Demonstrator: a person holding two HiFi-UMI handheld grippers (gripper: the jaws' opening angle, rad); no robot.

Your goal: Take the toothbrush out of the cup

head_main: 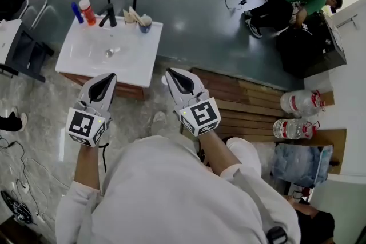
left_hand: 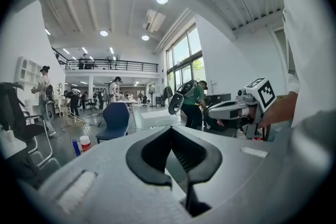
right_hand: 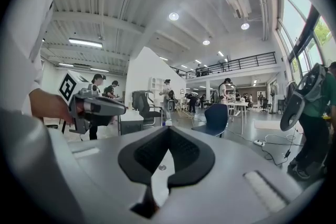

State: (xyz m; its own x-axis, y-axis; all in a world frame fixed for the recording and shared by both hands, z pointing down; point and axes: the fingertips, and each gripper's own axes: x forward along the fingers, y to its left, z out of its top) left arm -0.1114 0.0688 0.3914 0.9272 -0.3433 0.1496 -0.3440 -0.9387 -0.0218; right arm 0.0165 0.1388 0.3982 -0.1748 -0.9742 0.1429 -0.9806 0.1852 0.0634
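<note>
Both square-marked: left gripper [head_main: 111, 76], right gripper [head_main: 170, 72].

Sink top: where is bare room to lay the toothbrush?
Free: the front rim of the sink top and its right side, in front of the cup. Crowded: the back edge, with blue bottle, red bottle, faucet and cup.

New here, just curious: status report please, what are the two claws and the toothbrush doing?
Left gripper shut, empty. Right gripper shut, empty. Toothbrush in cup at sink's far right corner, untouched. Path to it looks clear.
</note>
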